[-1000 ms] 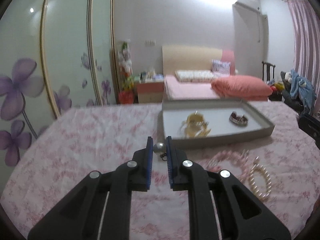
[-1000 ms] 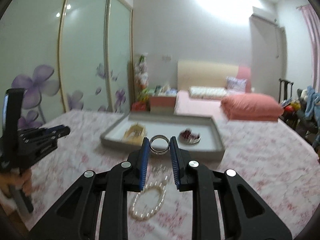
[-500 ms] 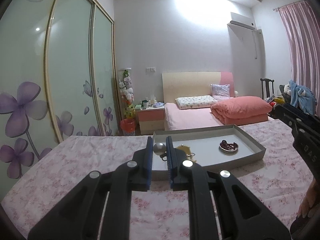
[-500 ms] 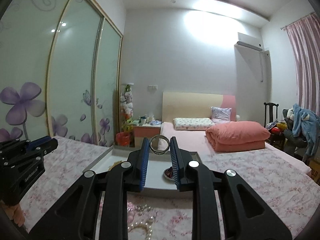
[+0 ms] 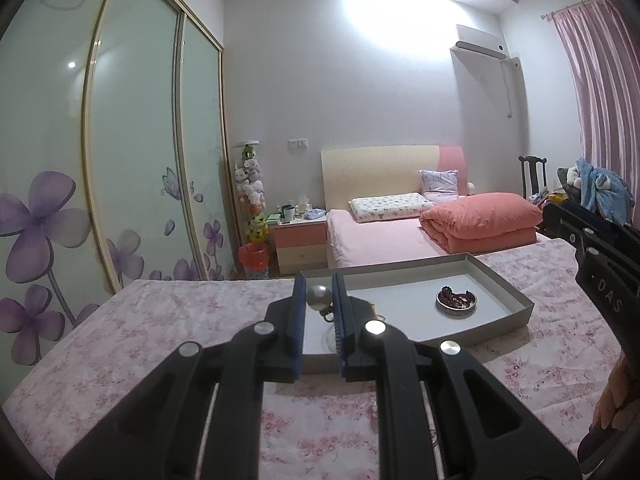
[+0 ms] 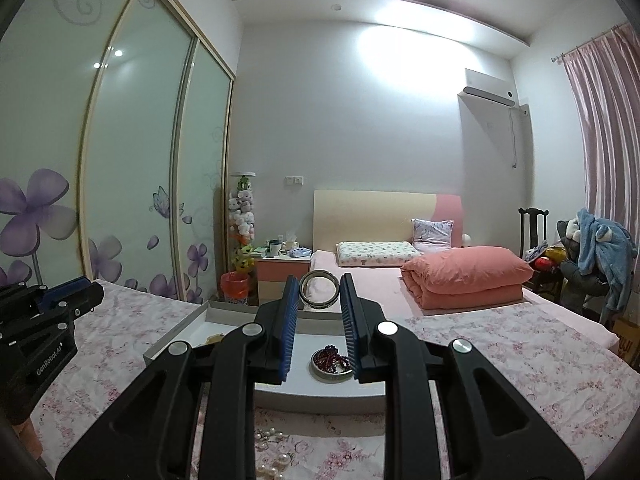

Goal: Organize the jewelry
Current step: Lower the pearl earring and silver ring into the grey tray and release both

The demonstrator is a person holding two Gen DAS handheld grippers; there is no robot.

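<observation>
My left gripper [image 5: 319,294] is shut on a silver pearl pendant [image 5: 319,297] and holds it above the near edge of the grey tray [image 5: 506,286]. My right gripper [image 6: 319,292] is shut on a silver bangle [image 6: 319,290], raised over the same tray [image 6: 176,334]. In the tray lies a ring with dark red beads [image 5: 456,300], also shown in the right wrist view [image 6: 331,363], and a gold piece [image 6: 214,337] at its left end. A pearl bracelet [image 6: 273,454] lies on the floral cloth in front of the tray.
The table carries a pink floral cloth [image 5: 160,332]. The other gripper shows at the right edge of the left wrist view [image 5: 600,264] and at the left edge of the right wrist view [image 6: 40,336]. A bed [image 6: 460,276] and wardrobe doors [image 6: 132,160] stand beyond.
Both grippers have lifted and tilted up with their pieces still held, and moved closer to the tray. The pearl bracelet has dropped low in the right wrist view.
</observation>
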